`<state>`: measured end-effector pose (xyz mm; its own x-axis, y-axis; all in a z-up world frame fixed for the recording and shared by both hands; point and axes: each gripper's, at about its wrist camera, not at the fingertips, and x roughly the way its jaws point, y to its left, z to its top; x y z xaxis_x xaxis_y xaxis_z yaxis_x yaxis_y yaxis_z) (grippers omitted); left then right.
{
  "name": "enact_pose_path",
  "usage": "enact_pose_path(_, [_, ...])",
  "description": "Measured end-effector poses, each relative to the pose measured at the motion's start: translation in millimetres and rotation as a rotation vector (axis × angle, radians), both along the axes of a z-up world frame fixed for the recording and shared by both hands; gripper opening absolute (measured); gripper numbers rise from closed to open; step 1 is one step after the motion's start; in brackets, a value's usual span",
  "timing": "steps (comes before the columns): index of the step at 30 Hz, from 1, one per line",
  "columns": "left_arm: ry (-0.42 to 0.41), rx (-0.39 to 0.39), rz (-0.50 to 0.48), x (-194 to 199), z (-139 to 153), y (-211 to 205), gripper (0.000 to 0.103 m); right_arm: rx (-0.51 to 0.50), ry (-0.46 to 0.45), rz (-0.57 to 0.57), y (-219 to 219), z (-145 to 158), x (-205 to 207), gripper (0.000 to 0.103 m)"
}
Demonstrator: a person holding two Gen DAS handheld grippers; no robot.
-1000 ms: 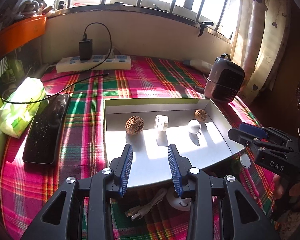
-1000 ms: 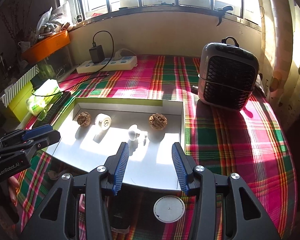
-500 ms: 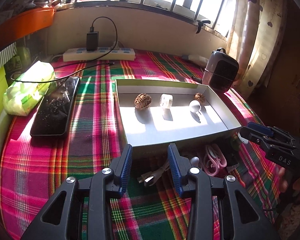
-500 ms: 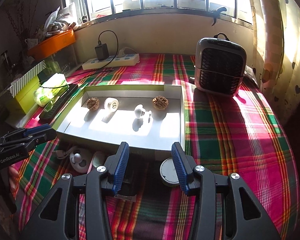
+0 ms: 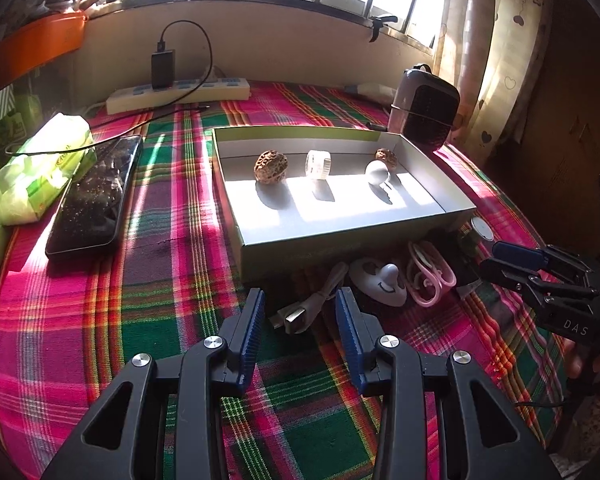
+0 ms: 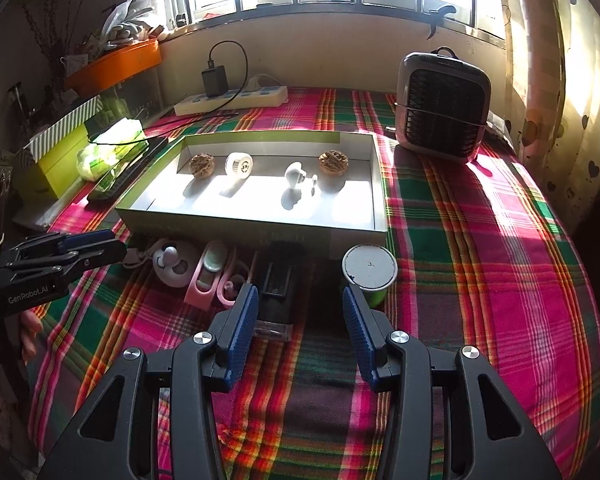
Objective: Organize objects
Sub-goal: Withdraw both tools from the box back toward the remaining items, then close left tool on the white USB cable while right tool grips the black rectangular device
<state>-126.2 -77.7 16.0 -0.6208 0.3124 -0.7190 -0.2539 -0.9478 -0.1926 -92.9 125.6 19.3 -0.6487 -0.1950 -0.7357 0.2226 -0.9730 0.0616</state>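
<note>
An open grey box (image 5: 340,252) (image 6: 252,226) lies on the plaid cloth. Inside it are two walnuts (image 5: 271,167) (image 5: 386,156), a white roll (image 5: 318,164) and a small white earpiece (image 5: 377,172). Along its near wall lie a white USB cable (image 5: 308,306), a white face-shaped disc (image 5: 380,280) (image 6: 174,262), a pink item (image 6: 208,276), a black device (image 6: 278,284) and a green cup with a white lid (image 6: 369,268). My left gripper (image 5: 299,304) is open over the cable's plug. My right gripper (image 6: 300,300) is open, with the black device just ahead of it.
A small heater (image 6: 442,108) stands right of the box's far corner. A power strip (image 5: 180,94) with a charger lies under the window. A black phone (image 5: 94,196) and a green tissue pack (image 5: 40,168) lie left of the box. Curtains hang at the right.
Both grippers drew back from above the box toward the near side and sank. The items in front of the box came into view. Neither pair of jaws changed.
</note>
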Motion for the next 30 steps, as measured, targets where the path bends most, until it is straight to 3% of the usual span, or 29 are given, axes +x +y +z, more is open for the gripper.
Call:
enact_pose_path(16, [-0.020,-0.051,-0.052,-12,-11,12,0.035,0.055,-0.045,-0.004,-14,-17,-11,0.046])
enact_pose_path(30, [-0.001,-0.154,-0.070,-13,-11,27,0.034,0.068,-0.055,-0.004,-16,-23,-16,0.046])
